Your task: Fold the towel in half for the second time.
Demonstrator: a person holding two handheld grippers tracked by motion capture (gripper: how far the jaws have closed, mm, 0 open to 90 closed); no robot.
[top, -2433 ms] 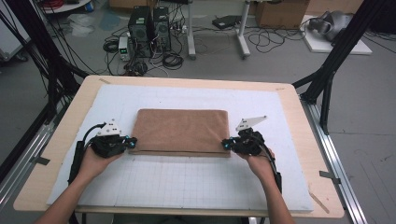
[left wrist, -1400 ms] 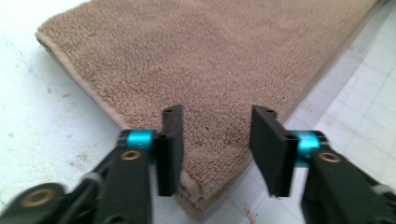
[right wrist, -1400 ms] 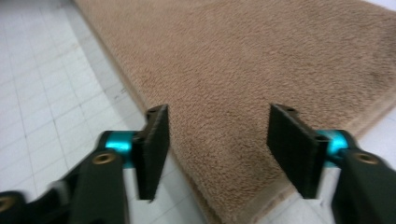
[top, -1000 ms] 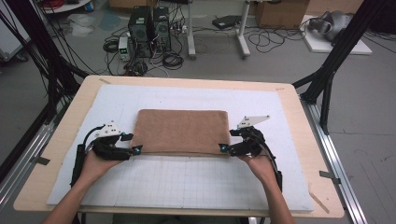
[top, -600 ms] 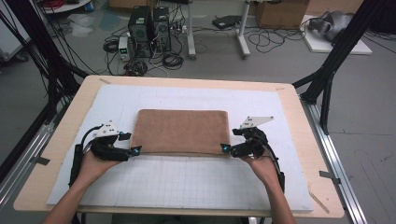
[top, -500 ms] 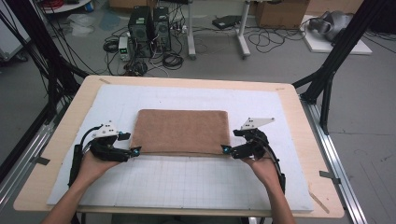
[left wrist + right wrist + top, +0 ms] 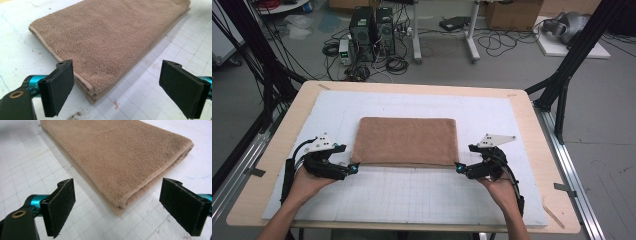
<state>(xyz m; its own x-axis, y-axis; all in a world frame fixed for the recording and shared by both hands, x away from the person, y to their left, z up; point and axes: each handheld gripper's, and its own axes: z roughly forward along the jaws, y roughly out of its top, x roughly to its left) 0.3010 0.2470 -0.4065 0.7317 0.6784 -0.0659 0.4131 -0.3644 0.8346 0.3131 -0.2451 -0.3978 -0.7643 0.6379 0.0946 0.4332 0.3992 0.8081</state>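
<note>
1. Since the towel (image 7: 406, 141) lies folded flat in a neat rectangle on the white mat (image 7: 492, 107), its layered edges stacked evenly, the fold looks finished and it is left to rest on its own.
2. At the towel's near left corner sits the left gripper (image 7: 353, 167), released: its jaws have just been opening, and the left gripper view shows both pads (image 7: 60, 87) standing wide, the corner (image 7: 87, 92) between them but touched by neither.
3. At the towel's near right corner sits the right gripper (image 7: 458, 168), likewise let go; its jaws have just been opening too, and in the right gripper view the corner (image 7: 120, 207) lies free between the spread pads (image 7: 62, 206).
4. Both grippers mirror each other at the towel's two near corners, probably because each handled one corner so the near edge stayed straight.
5. Judging by the tidy stack, the wide jaws let both hands (image 7: 307, 182) pull clear of the towel without dragging its top layer.
</note>
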